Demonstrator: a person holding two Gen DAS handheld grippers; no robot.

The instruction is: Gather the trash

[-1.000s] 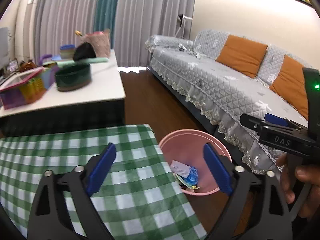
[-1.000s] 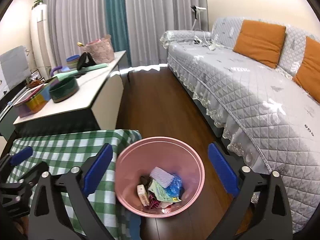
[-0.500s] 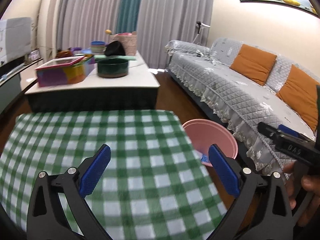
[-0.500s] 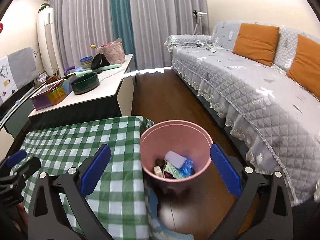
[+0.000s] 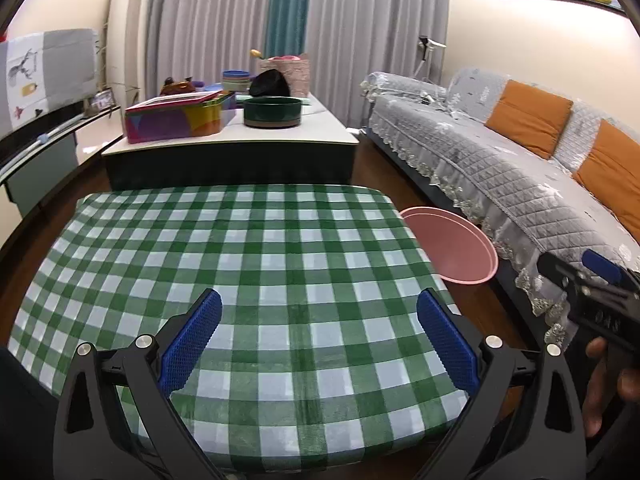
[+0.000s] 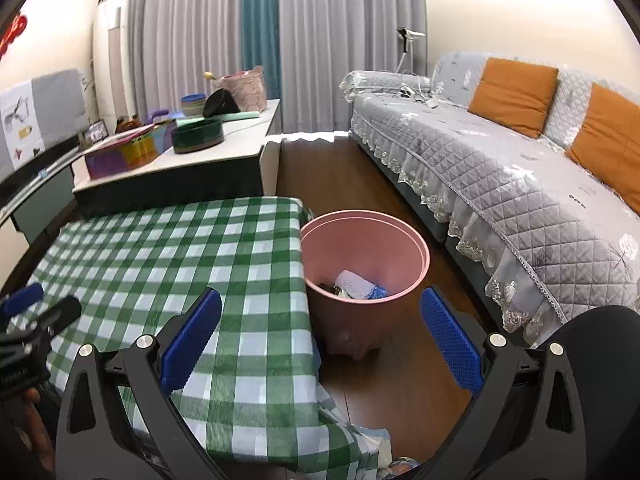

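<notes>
Left wrist view: the left gripper [image 5: 318,336] hangs wide apart and empty over the checked tablecloth [image 5: 248,264], which shows no litter. The pink bin [image 5: 452,248] stands just beside the cloth's right edge, within easy dropping reach.

Right wrist view: the right gripper [image 6: 320,338], also spread and empty, faces the bin, trash [image 6: 354,286] inside; sofa [image 6: 500,168] beyond.

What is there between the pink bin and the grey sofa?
Only bare wooden floor; nothing stands between the pink bin and the grey sofa. The right wrist view shows this strip best.
</notes>
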